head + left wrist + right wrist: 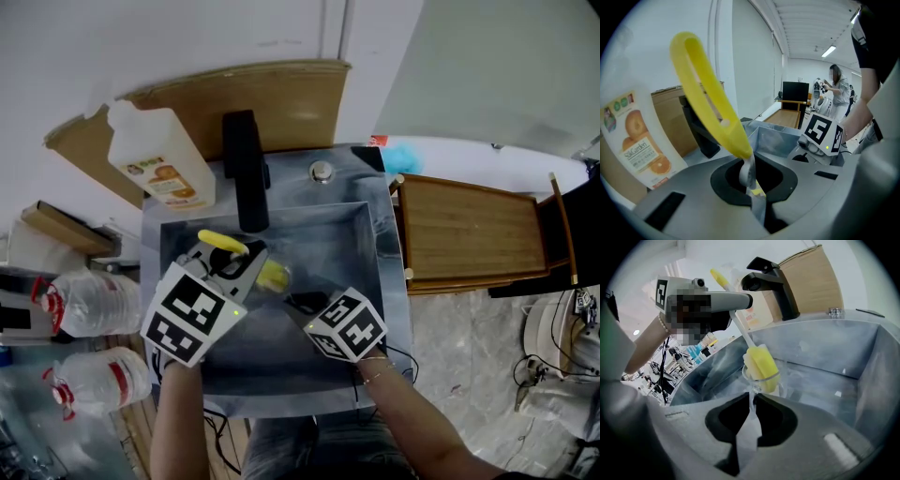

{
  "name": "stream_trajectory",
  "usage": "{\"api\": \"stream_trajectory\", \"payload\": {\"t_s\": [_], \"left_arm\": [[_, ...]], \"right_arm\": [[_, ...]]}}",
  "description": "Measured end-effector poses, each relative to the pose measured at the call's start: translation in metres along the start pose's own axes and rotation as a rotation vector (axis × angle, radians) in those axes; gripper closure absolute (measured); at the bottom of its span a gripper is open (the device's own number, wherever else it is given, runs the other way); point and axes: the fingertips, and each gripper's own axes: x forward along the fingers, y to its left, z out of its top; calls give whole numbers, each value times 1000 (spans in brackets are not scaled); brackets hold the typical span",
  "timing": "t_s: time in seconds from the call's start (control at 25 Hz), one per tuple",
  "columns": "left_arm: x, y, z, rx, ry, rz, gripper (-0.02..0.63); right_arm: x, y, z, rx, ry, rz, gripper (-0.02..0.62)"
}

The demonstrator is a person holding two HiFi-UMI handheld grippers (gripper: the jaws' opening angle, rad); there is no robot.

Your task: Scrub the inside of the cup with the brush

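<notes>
The clear cup [783,379] is hard to make out. In the head view the two grippers hide it almost fully, in the middle of the sink [361,244]. The right gripper [751,401] pinches the cup's wall. The left gripper [752,187] is closed on the one brush [712,103], and the brush's yellow head sits inside the cup. Two water bottles [80,300] are at 9 o'clock of the sink. One soap bottle [159,155] is at 11, cut off in the left gripper view.

Bright, even light; dark fisheye corners.

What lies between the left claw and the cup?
The brush: its shaft runs from the left claw to the yellow head inside the cup, clearest in the right gripper view.
</notes>
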Motion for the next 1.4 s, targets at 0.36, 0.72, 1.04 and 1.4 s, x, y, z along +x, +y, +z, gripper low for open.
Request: {"api": "stream_trajectory", "payload": {"t_s": [0.36,0.72,1.04,1.4], "left_arm": [[-18,-4,-21,-9,39,9,586],[-34,-16,-21,13,10,40,586],[-34,-25,-2,30,-17,29,586],[-4,-50,22,-12,-82,-100,591]], "right_arm": [[0,-1,0,0,-1,-11,554],[0,-1,0,-5,1,-29,554],[1,0,0,-10,4,-28,555],[1,0,0,-9,3,-24,554]]}}
